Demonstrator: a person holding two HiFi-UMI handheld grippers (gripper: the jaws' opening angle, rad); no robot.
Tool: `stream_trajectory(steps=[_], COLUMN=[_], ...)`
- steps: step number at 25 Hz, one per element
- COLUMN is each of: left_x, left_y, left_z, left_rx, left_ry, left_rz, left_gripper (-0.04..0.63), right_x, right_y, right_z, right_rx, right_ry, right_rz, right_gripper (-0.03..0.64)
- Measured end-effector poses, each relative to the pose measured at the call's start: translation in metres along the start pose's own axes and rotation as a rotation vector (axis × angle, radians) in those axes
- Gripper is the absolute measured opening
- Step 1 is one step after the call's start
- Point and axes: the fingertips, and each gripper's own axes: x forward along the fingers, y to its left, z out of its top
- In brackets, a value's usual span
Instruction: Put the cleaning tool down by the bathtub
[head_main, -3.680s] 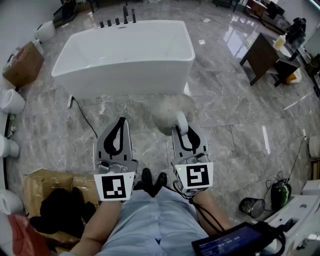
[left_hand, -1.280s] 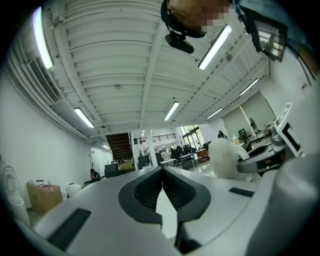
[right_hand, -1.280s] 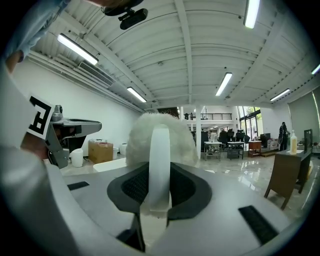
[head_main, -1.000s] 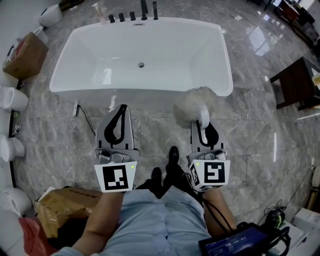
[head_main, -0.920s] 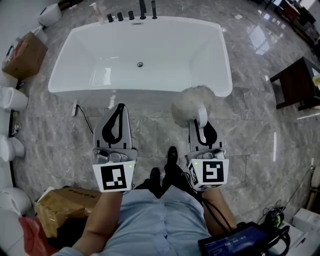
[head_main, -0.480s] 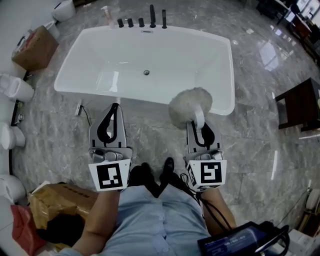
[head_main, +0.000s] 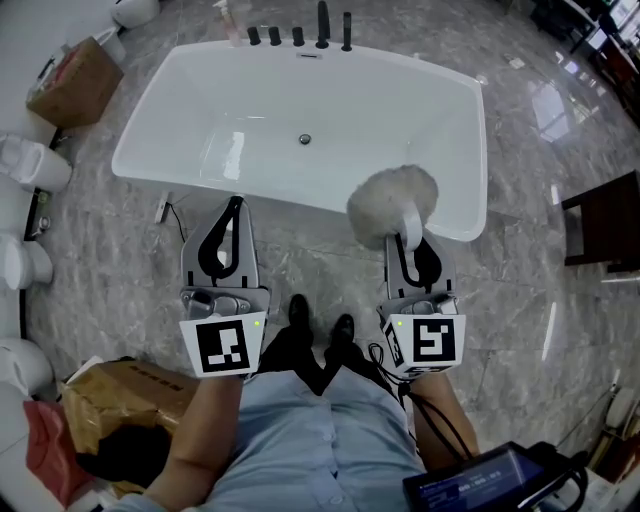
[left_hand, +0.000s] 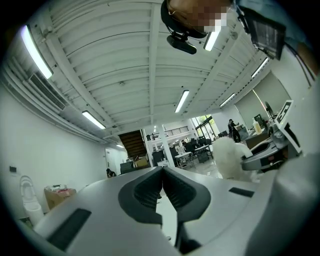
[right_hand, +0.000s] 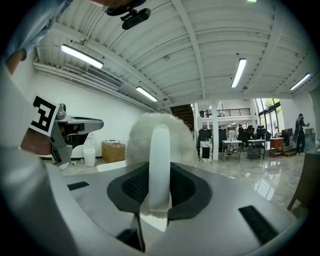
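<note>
The cleaning tool (head_main: 393, 203) is a fluffy white duster head on a white handle (right_hand: 159, 165). My right gripper (head_main: 412, 248) is shut on that handle, and the fluffy head (right_hand: 159, 139) sticks out past the jaws, over the near right rim of the white bathtub (head_main: 200, 175). My left gripper (head_main: 227, 222) is shut with nothing in it, its tips (left_hand: 162, 176) touching, just short of the tub's near wall. Both grippers point roughly level toward the tub.
Black taps (head_main: 322, 27) stand on the tub's far rim. A cardboard box (head_main: 70, 82) and white toilets (head_main: 28, 165) line the left side. Another box (head_main: 120, 405) sits at my lower left, a dark table (head_main: 605, 220) at the right. My shoes (head_main: 320, 328) rest on marble floor.
The bathtub has come nearer and now sits under the duster head. Both grippers have advanced toward it together. Neither grip has altered.
</note>
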Motion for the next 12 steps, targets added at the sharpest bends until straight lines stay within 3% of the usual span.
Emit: stream_trajectory(steps=[12], left_x=[0.025], left_y=[0.027], left_z=[-0.086], left_rx=[-0.068], left_ry=[0.115], left_rz=[-0.014], left_gripper=[0.017], right_x=[0.058], right_y=[0.04], right_z=[-0.065], right_rx=[-0.022], right_ry=[0.151], right_rz=[0.122], right_gripper=[0.097])
